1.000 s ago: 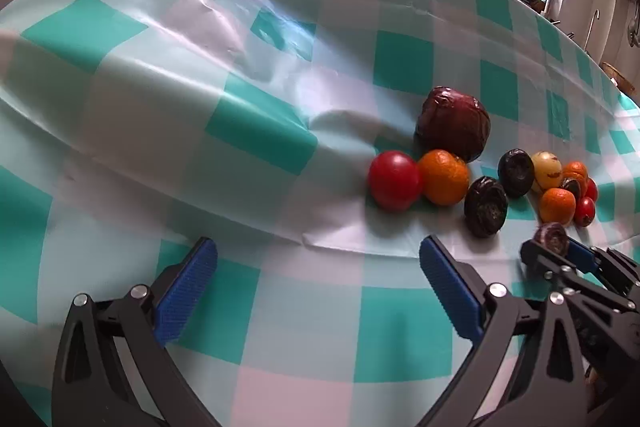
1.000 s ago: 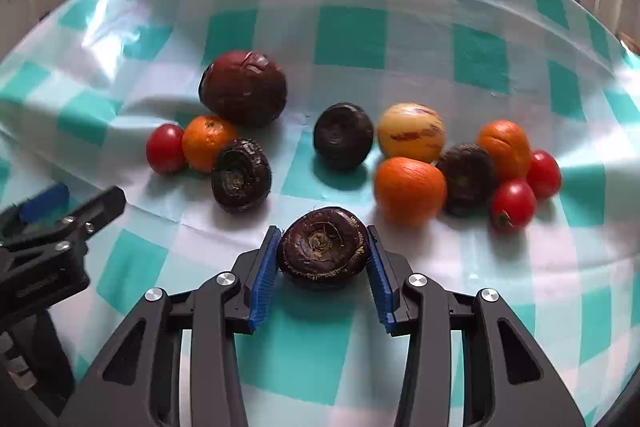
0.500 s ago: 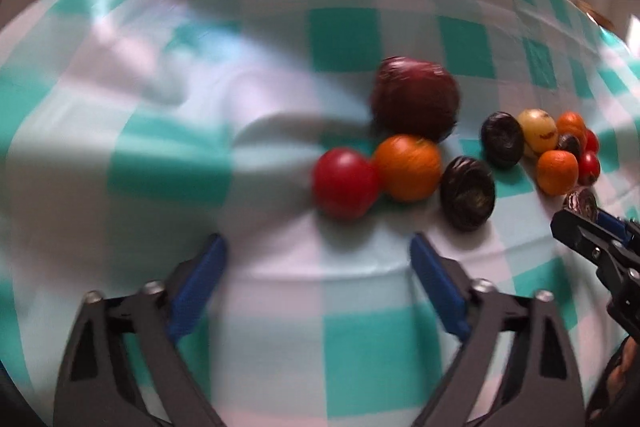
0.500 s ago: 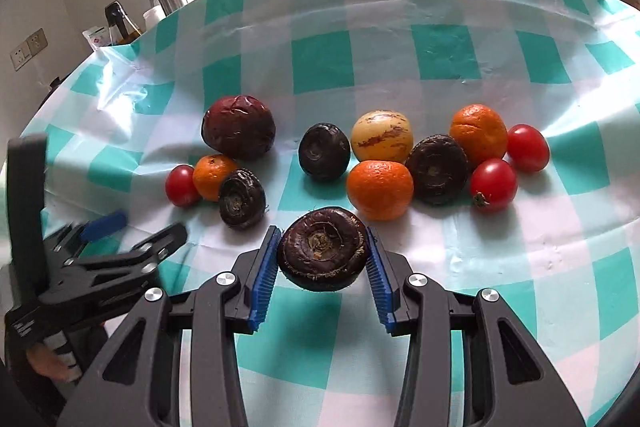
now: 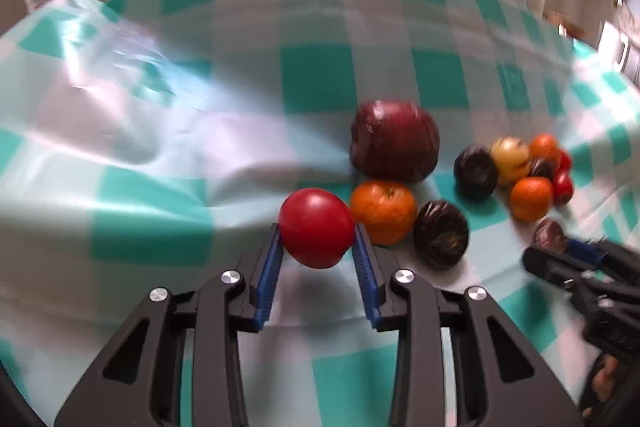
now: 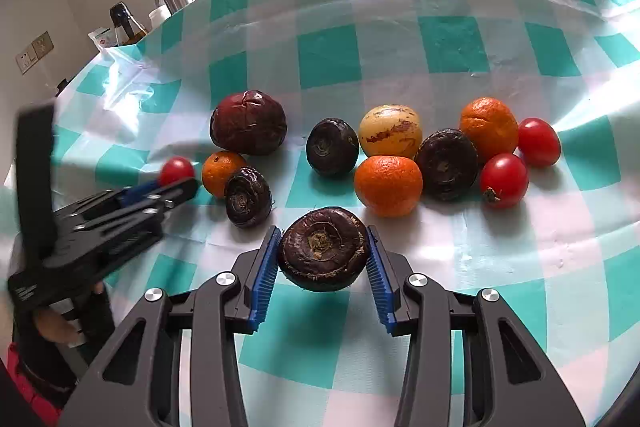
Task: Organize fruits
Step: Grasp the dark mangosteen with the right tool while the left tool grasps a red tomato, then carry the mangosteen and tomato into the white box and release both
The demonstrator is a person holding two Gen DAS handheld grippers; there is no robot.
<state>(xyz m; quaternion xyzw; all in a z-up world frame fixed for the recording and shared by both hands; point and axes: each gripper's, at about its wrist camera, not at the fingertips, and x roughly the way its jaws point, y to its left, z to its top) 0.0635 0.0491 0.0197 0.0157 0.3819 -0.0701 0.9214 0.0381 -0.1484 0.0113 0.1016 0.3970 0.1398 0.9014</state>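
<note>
Black grippers [image 6: 322,267] – blue ribbed pads [image 6: 264,275], silver screws [image 6: 225,278] – red sleeve [image 6: 24,383]

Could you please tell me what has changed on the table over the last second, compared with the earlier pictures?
The left gripper moved in toward the fruit row and its fingers have just been closing; they now clamp the red tomato at the row's left end. The right gripper still holds the dark brown water chestnut. The other fruits on the checked tablecloth lie as before.
</note>
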